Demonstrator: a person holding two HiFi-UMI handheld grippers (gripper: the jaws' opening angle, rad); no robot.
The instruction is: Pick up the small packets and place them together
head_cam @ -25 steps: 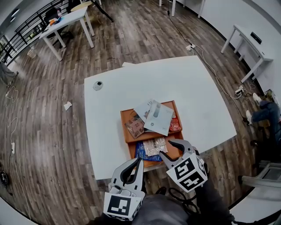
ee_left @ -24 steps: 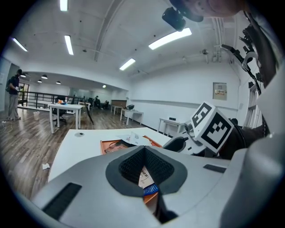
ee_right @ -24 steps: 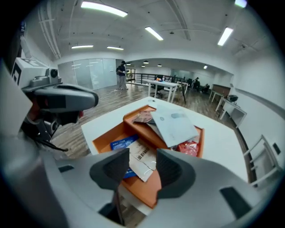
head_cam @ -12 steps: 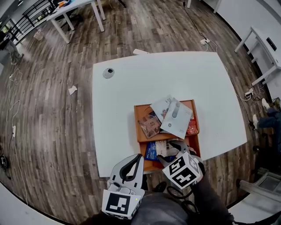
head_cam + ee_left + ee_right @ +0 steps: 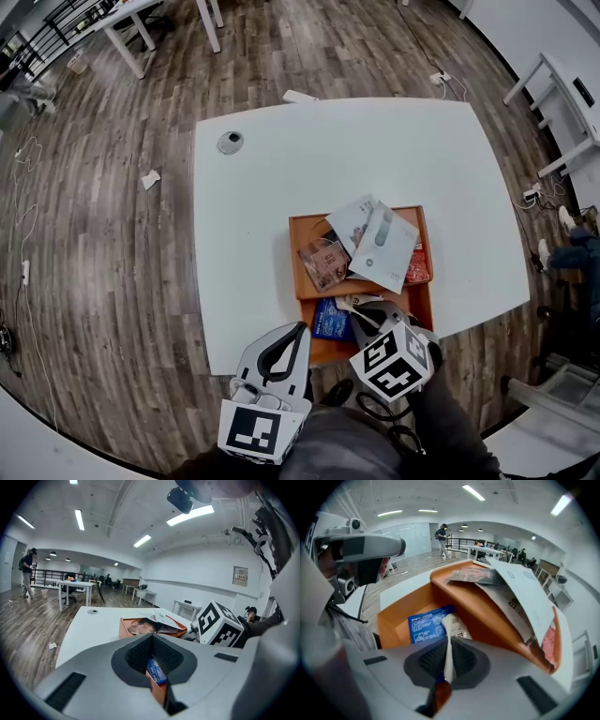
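Closest to me, my left tool (image 5: 301, 329) hangs at the near edge of the white surface (image 5: 272, 187), just short of the orange tray (image 5: 307, 225); its tips meet and nothing is clamped between them, though through the gap behind them I can see a corner of the tray and a blue packet (image 5: 156, 671). Just to its right, my right tool (image 5: 449, 641) points steeply down into the tray's near compartment. Its jaws have just been closing and are now clenched on the edge of a pale packet (image 5: 455, 626), which stands up between the pads and lies over the blue packet flat on the compartment floor. Past the tray's dividing wall, the far compartment holds the other packets in a loose heap: a brownish packet (image 5: 323, 263) at the left, two large white pouches (image 5: 382, 246) leaning across the top, and a red packet (image 5: 417, 268) peeking out at the right side. Farther off, a small round object (image 5: 230, 142) sits alone near the surface's far left corner, with wooden floor (image 5: 94, 234) around.
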